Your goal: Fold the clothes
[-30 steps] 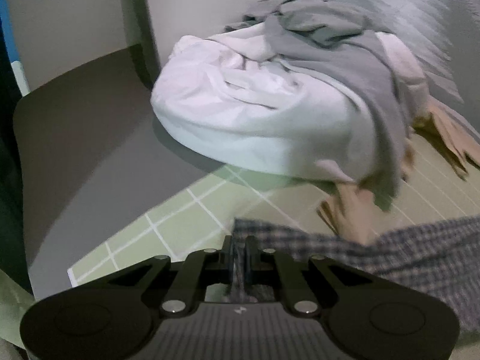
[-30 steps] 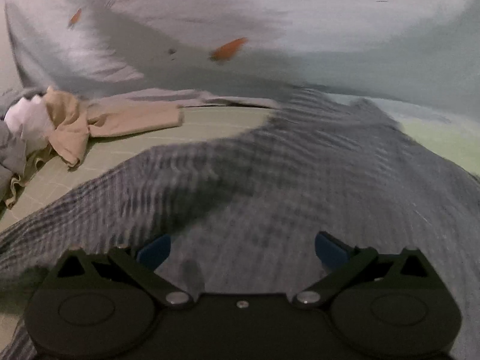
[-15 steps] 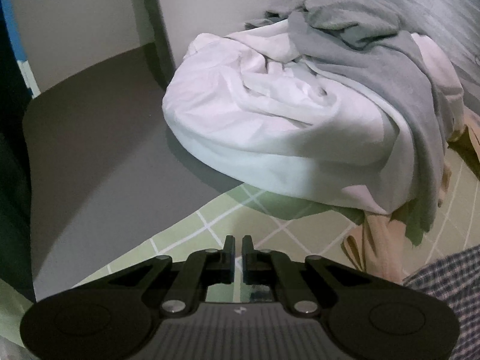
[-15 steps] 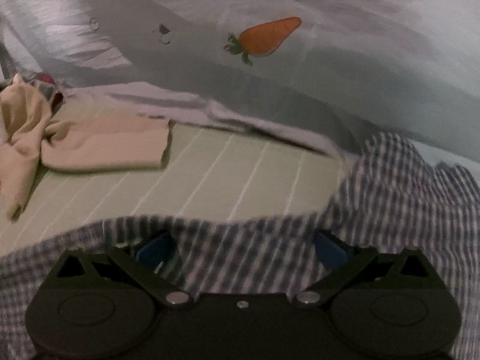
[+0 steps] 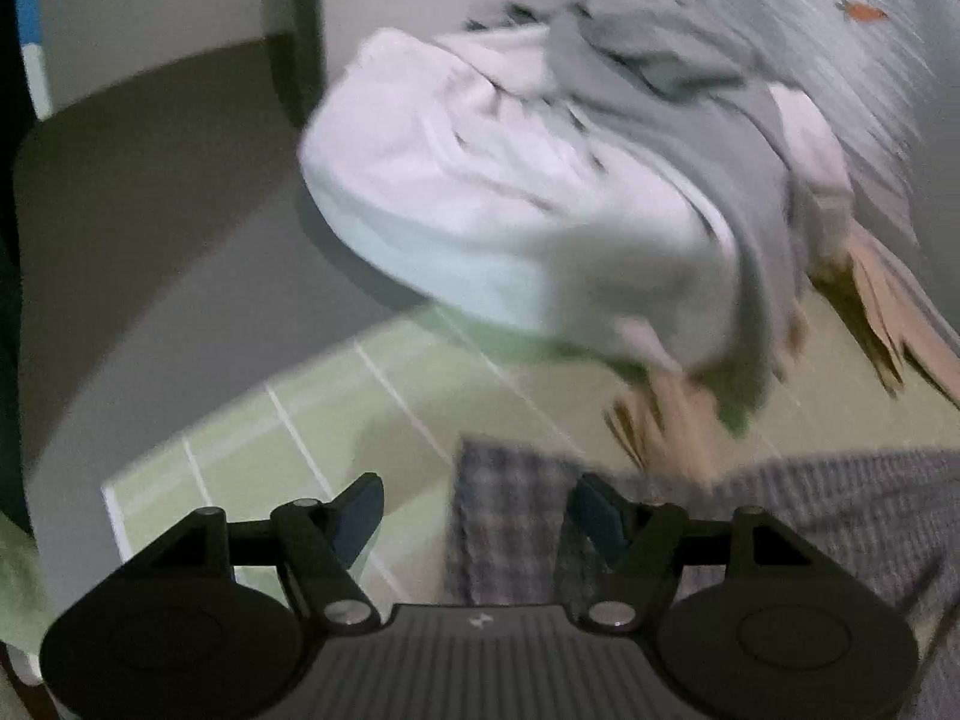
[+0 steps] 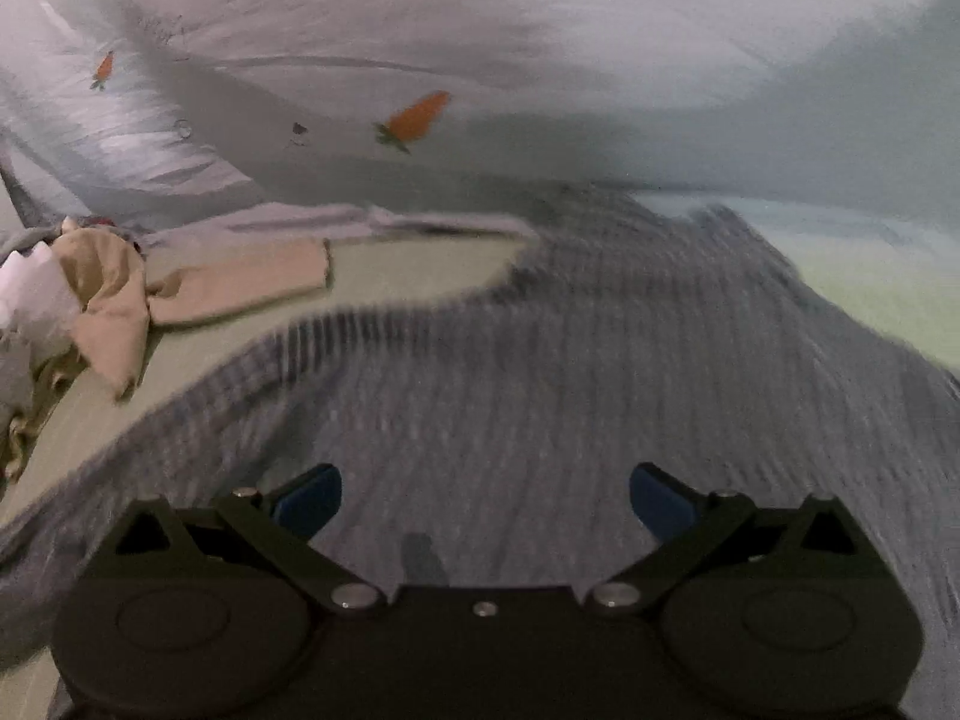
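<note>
Pale green sheet (image 5: 288, 438) with white grid lines covers the bed, and its near corner ends against a bare grey stretch (image 5: 150, 228) that runs back to the wall; that grey strip and the green beside it lie open on the left. Behind, a grey quilt printed with carrots (image 6: 540, 48) rises along the far side, its lower hem lying on the green. Next in bulk is a heap of white cloth (image 5: 510, 198) with a grey garment (image 5: 720, 138) draped over it, overhanging the sheet's edge; beige garments (image 6: 240, 288) trail out from under the heap. Spread across the front lies the blue-checked garment (image 6: 570, 360), its wavy far edge leaving a bare green patch toward the beige pieces; its left edge falls between the fingers of the left gripper (image 5: 477, 516), whose jaws are opening and not pressing the cloth. Over the checked cloth the right gripper (image 6: 486, 498) hovers, jaws wide apart, pinching nothing.
</note>
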